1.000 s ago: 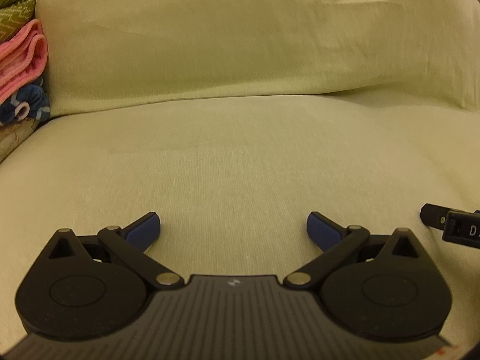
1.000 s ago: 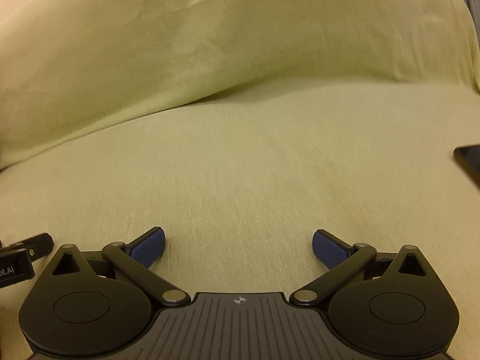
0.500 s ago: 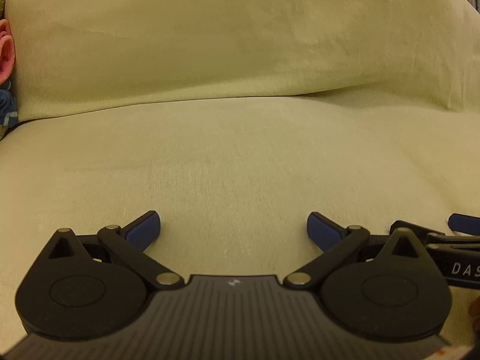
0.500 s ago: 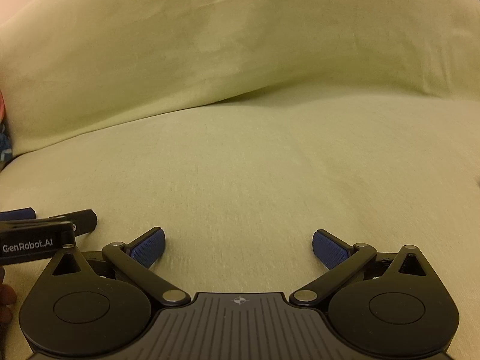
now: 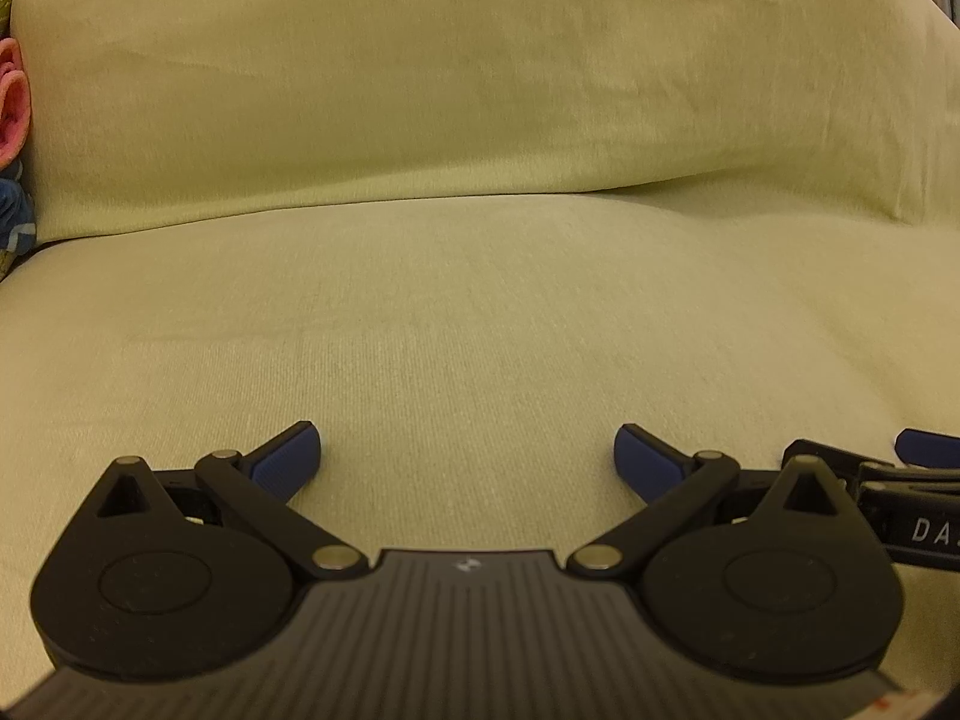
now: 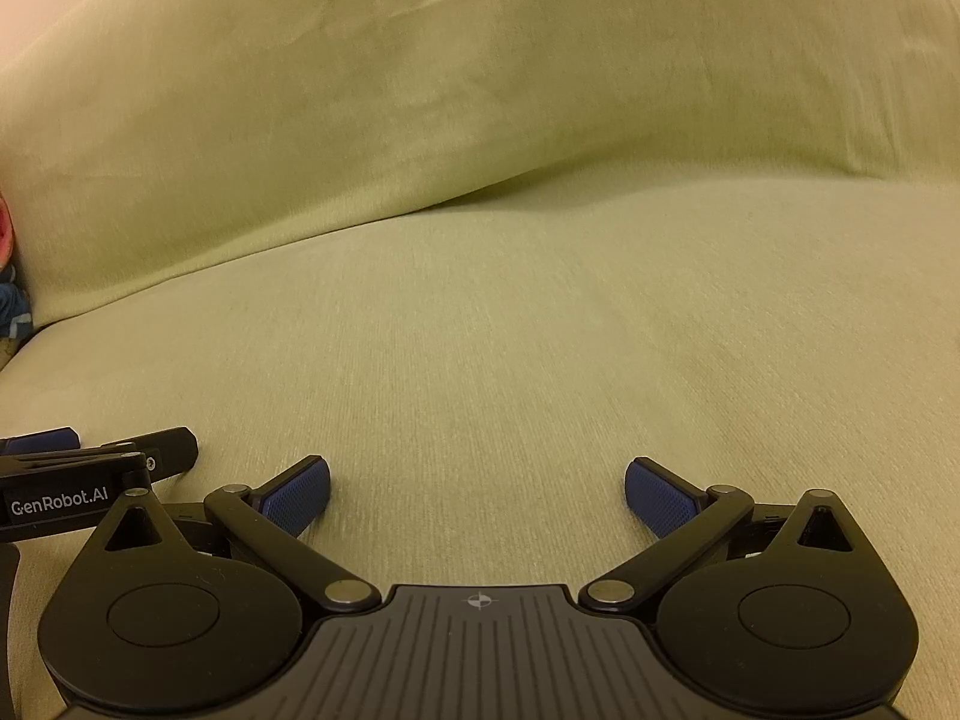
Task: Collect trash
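No trash in sight in either view, so its place cannot be told. Only a pale green sofa seat cushion (image 5: 480,330) ahead, bare of litter, with the back cushion (image 5: 480,90) rising behind it. At the far left edge, a pink cloth (image 5: 15,102) and a blue patterned fabric (image 5: 17,222), tucked against the sofa's end; whether either counts as trash, hard to say.

Left claw (image 5: 467,456) released, blue pads spread wide, nothing between them, hovering low over the seat. Right claw (image 6: 477,495) likewise released and empty, just beside the left one; each showing at the edge of the other's view.

Judged step: searching, at the very start, nothing collected so far as shown. Next move likely calls for turning both cameras away from this bare cushion, toward the sofa's left end or off the seat altogether, to find a piece of litter and some bin or bag for it, neither visible here. Pads best kept spread until a target comes between them. Soft fabric underneath: risk of pinching the cover along with anything thin.
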Demonstrator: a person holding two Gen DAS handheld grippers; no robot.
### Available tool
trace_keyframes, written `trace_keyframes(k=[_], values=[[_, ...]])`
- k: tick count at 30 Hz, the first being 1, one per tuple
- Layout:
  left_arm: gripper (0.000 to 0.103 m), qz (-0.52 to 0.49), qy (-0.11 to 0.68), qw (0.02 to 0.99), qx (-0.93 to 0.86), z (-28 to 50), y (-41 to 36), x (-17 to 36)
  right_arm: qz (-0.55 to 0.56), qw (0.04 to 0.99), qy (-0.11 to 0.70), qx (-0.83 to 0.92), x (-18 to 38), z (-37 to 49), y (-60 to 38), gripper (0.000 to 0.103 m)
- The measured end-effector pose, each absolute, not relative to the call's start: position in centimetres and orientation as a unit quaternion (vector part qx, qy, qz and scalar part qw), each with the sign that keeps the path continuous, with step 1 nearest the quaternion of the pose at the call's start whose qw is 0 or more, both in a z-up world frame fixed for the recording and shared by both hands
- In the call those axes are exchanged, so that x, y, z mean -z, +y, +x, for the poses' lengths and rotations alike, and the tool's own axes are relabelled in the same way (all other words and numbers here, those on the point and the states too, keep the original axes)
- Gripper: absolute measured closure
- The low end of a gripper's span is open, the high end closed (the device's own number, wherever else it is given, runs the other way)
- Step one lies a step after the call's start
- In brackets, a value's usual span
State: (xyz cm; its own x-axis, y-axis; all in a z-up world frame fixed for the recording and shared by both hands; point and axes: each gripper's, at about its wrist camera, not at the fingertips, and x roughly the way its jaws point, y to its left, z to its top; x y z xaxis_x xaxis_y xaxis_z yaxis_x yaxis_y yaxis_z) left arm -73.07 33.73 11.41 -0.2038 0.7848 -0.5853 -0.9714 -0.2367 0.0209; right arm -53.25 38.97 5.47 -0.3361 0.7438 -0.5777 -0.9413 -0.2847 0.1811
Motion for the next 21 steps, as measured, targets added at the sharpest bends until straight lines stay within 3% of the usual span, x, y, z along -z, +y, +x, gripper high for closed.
trace_keyframes(k=[21], values=[[0.000, -0.236, 0.198, 0.585, -0.750, -73.23, 33.63, -11.33, -0.196, 0.542, 0.253, -0.777, -5.55, -53.27, 38.98, 0.002]])
